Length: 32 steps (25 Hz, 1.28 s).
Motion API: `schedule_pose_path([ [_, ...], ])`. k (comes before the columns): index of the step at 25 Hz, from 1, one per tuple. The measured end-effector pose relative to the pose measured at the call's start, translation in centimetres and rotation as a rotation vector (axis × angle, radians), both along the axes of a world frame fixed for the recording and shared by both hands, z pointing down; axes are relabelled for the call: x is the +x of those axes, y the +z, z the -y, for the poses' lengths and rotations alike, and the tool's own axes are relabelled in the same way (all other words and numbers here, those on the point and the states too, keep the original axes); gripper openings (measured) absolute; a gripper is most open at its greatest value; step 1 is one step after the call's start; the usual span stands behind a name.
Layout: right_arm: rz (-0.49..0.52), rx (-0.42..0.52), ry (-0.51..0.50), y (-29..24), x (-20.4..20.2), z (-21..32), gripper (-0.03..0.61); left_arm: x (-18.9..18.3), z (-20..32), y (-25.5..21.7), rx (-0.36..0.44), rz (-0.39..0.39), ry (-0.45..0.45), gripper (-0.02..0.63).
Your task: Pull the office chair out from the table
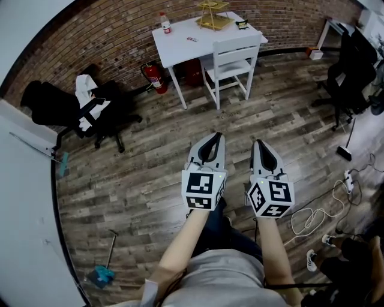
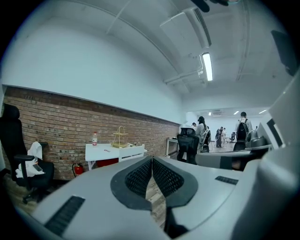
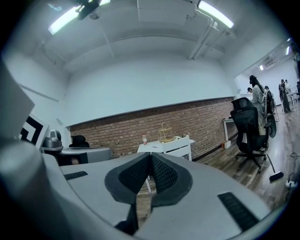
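Note:
Both grippers are held side by side over the wood floor, well short of the furniture. My left gripper (image 1: 215,136) and right gripper (image 1: 258,143) are shut with nothing between their jaws; the pads meet in the left gripper view (image 2: 152,160) and in the right gripper view (image 3: 150,155). Ahead stands a white table (image 1: 180,45) with a white wooden chair (image 1: 234,57) tucked under it. A black office chair (image 1: 351,72) stands at the far right beside a desk. Another black office chair (image 1: 90,114), draped with a white cloth, stands at the left by the brick wall.
A red fire extinguisher (image 1: 155,77) sits under the table's left end. A bottle (image 1: 165,24) and a gold wire rack (image 1: 213,15) stand on the table. Cables (image 1: 312,216) and a power strip (image 1: 349,180) lie at the right, a dustpan (image 1: 103,274) at the lower left.

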State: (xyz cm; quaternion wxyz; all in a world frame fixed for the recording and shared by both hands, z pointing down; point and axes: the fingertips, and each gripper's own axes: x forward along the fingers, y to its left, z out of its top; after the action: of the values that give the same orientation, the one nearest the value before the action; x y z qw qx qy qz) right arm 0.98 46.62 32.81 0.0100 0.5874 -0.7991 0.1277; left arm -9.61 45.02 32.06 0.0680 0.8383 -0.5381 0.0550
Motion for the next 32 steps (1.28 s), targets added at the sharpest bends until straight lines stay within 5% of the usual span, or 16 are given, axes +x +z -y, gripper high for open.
schedule_pose_path([
  [14,-0.031,-0.016,-0.006,1.4,1.1,13.6,0.015,1.6,13.9,1.8,-0.020,-0.012,0.028,0.015],
  [23,-0.041,-0.007,0.003,0.1,-0.3,26.8,0.015,0.1,27.1,0.7,-0.008,-0.009,0.040,0.015],
  [32,-0.053,-0.041,0.007,1.1,-0.5,34.1,0.015,-1.0,34.8,1.7,-0.042,-0.020,0.024,0.016],
])
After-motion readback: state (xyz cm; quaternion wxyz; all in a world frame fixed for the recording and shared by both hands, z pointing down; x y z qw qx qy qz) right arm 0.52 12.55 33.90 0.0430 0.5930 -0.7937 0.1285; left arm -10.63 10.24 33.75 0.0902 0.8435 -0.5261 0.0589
